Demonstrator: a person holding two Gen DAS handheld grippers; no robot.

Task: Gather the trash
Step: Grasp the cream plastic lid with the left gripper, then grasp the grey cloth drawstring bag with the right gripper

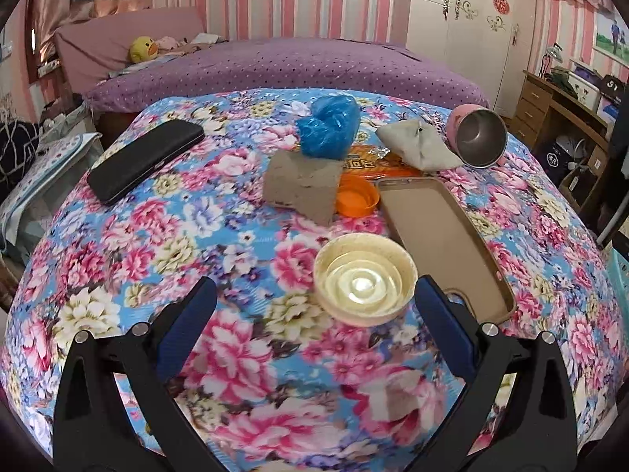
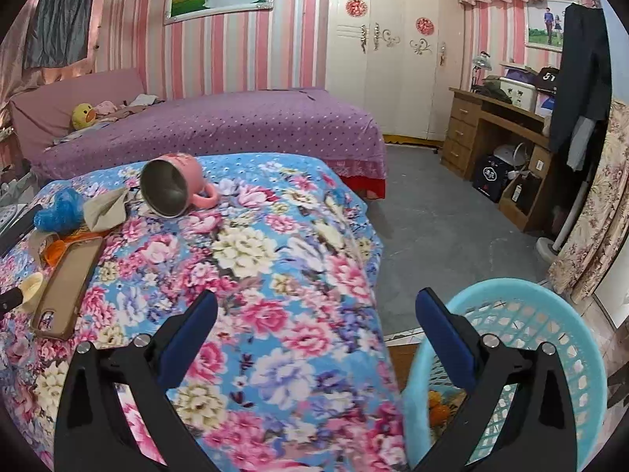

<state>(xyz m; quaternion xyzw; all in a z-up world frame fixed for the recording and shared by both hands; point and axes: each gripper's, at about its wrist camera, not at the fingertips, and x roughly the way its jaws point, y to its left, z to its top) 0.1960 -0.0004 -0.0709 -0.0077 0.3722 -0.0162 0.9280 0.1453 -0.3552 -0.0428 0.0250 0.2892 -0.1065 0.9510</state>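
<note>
On the floral tablecloth (image 1: 243, 244) lie a cream round lid (image 1: 365, 278), an orange cap (image 1: 357, 196), a grey-brown paper scrap (image 1: 302, 185), a blue plastic bag (image 1: 329, 126), an orange wrapper (image 1: 369, 163) and a crumpled grey tissue (image 1: 420, 143). My left gripper (image 1: 314, 295) is open, with the cream lid just ahead between its fingertips. My right gripper (image 2: 314, 306) is open and empty above the table's right edge, beside a light blue basket (image 2: 550, 338) with an orange scrap (image 2: 438, 409) inside.
A black phone (image 1: 145, 159), a brown phone case (image 1: 444, 244) and a tipped pink mug (image 1: 477, 139) lie on the table. A purple bed (image 2: 220, 129) is behind. A wooden desk (image 2: 495, 145) and grey floor (image 2: 440, 212) are to the right.
</note>
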